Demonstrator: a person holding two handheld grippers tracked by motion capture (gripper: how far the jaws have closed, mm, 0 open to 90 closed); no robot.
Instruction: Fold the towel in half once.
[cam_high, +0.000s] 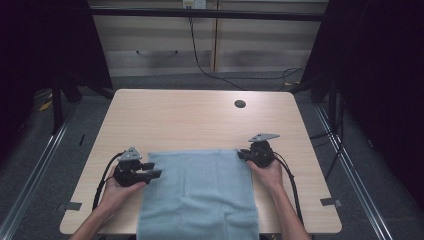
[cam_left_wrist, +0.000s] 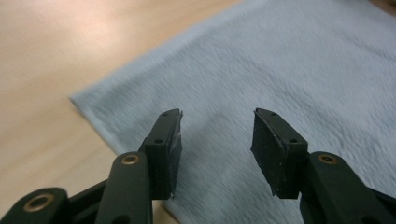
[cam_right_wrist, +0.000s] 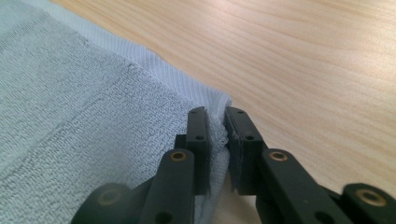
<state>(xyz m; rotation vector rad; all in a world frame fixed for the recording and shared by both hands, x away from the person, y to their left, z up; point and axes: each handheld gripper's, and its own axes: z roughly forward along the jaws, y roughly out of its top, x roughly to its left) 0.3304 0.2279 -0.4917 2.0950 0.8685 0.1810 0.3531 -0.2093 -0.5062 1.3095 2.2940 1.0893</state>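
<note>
**Towel on tabletop: left fingers released, right fingers grasping the far right corner**

The landmark for all positions was the light blue towel (cam_high: 200, 192), which lay flat on the wooden tabletop (cam_high: 190, 117), covering its near middle and hanging over the near edge.

At the towel's far left corner, the left gripper (cam_high: 152, 174) was held in the person's left hand (cam_high: 117, 192). Its fingers (cam_left_wrist: 163, 149) stood spread apart, released, with nothing between them. In the left gripper view they hovered over the towel just inside that corner, with the towel's surface visible through the gap; whether they touched the cloth could not be determined. A black cable ran from this gripper away from the towel toward the near left.

At the towel's far right corner, the right gripper (cam_high: 242, 154) was held in the person's right hand (cam_high: 270, 172). In the right gripper view its fingers (cam_right_wrist: 198, 140) were drawn close together and pinched the towel's corner between them, with the hemmed edge bunched in the narrow gap. The bare tabletop lay just beyond the corner. A cable trailed from this gripper along the towel's right side.

Well beyond the towel's far right, a round dark cable hole (cam_high: 240, 104) sat in the tabletop.
</note>
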